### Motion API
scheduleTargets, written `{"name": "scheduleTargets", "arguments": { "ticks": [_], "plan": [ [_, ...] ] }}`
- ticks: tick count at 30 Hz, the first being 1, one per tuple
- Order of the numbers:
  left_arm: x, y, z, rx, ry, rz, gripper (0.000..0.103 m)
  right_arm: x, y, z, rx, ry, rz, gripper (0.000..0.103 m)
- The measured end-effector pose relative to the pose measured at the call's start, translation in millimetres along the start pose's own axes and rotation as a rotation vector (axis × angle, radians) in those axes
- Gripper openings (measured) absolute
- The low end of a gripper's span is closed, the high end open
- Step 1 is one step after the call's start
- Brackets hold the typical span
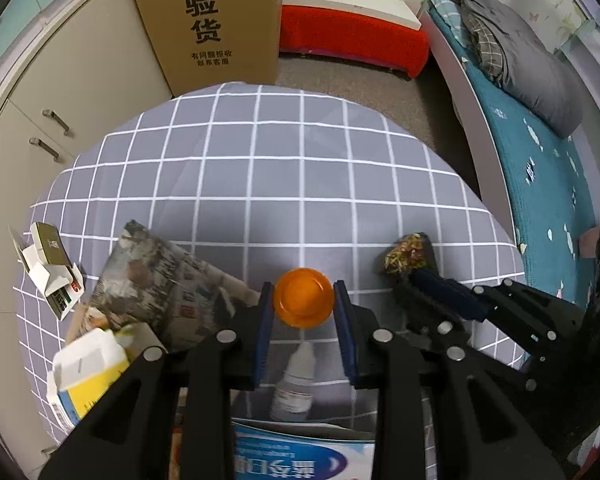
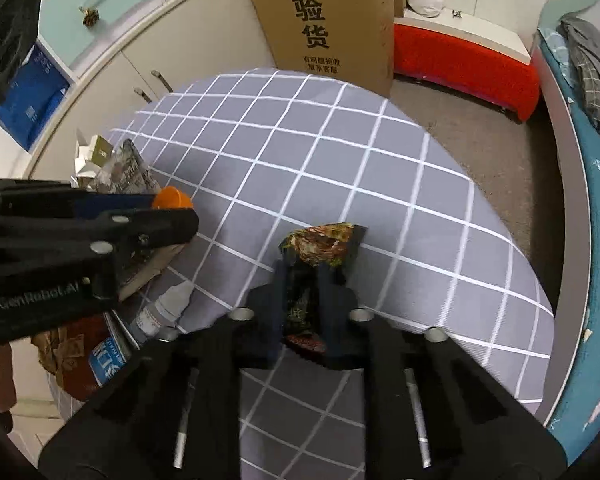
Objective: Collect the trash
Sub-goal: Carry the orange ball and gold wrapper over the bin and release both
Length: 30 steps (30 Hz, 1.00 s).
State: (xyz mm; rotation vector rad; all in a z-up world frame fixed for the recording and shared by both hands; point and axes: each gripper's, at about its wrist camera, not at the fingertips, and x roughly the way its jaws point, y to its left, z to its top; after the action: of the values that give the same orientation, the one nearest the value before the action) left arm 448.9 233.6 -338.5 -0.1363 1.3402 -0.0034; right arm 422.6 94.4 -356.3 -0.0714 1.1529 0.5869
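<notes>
A round orange plastic cap [image 1: 303,300] sits between the blue pads of my left gripper [image 1: 303,286], which is shut on it just above the grey checked tablecloth [image 1: 300,160]. The right wrist view shows the same cap [image 2: 172,198] at the tip of the left gripper [image 2: 176,208]. My right gripper [image 2: 302,276] is shut on a crumpled dark snack wrapper [image 2: 320,242], whose top sticks out past the fingers. From the left wrist view, the wrapper [image 1: 404,254] and right gripper [image 1: 414,276] are to the right.
A small dropper bottle [image 1: 294,380] lies below the cap. A folded newspaper [image 1: 160,280], open small cartons [image 1: 52,268], a white-and-yellow box [image 1: 88,368] and a blue-and-white box [image 1: 300,456] crowd the table's left and near side. A tall cardboard box [image 1: 212,20] stands behind; a bed [image 1: 540,160] runs along the right.
</notes>
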Motion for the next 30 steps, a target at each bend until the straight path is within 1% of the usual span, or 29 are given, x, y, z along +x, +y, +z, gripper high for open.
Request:
{"name": "scheduleTargets", "arguments": {
  "ticks": [4,8,9,11,13,16,18,20,23,25,28,29,30],
  "plan": [
    [-4.4,-24.2,1.8,0.009,-0.012,-0.006,0.029,-20.3,-32.0,-11.4,0.099,-0.018,0.096,0.007],
    [-6.5,-62.4,4.4,0.029,-0.018,-0.033,0.029,-47.8,-70.2,-26.5,0.191,-0.047,0.145,0.006],
    [-7.2,-77.8,5.4,0.042,-0.021,-0.041,0.029,-53.8,-77.0,-30.0,0.206,-0.054,0.149,0.006],
    [-7.0,-108.0,6.8,0.071,-0.021,-0.059,0.029,-73.4,-105.5,-43.4,0.267,-0.078,0.159,0.006],
    [-4.5,-136.4,8.3,0.097,-0.018,-0.078,0.029,-91.7,-131.5,-56.4,0.316,-0.099,0.152,0.006],
    [2.8,-187.2,5.9,0.148,-0.004,-0.114,0.029,-116.4,-170.2,-79.5,0.365,-0.114,0.115,0.006],
    [8.1,-223.5,-1.0,0.186,0.009,-0.139,0.029,-129.7,-194.4,-95.9,0.403,-0.114,0.084,0.006],
    [15.0,-252.1,-6.7,0.215,0.024,-0.16,0.029,-143.5,-223.3,-117.3,0.445,-0.109,0.042,0.006],
    [27.5,-299.7,-20.4,0.261,0.054,-0.187,0.029,-155.7,-253.9,-141.5,0.501,-0.107,0.018,0.006],
    [33.4,-319.9,-27.6,0.278,0.069,-0.199,0.029,-162.6,-274.6,-157.8,0.543,-0.106,0.001,0.008],
    [44.1,-349.3,-37.6,0.304,0.097,-0.213,0.029,-168.7,-299.2,-177.1,0.598,-0.09,0.005,0.009],
    [47.0,-355.8,-39.2,0.309,0.104,-0.214,0.029,-172.2,-305.7,-183.9,0.607,-0.087,0.003,0.013],
    [51.5,-365.6,-42.1,0.316,0.113,-0.214,0.029,-173.9,-310.3,-188.8,0.615,-0.082,-0.001,0.025]
  ]
}}
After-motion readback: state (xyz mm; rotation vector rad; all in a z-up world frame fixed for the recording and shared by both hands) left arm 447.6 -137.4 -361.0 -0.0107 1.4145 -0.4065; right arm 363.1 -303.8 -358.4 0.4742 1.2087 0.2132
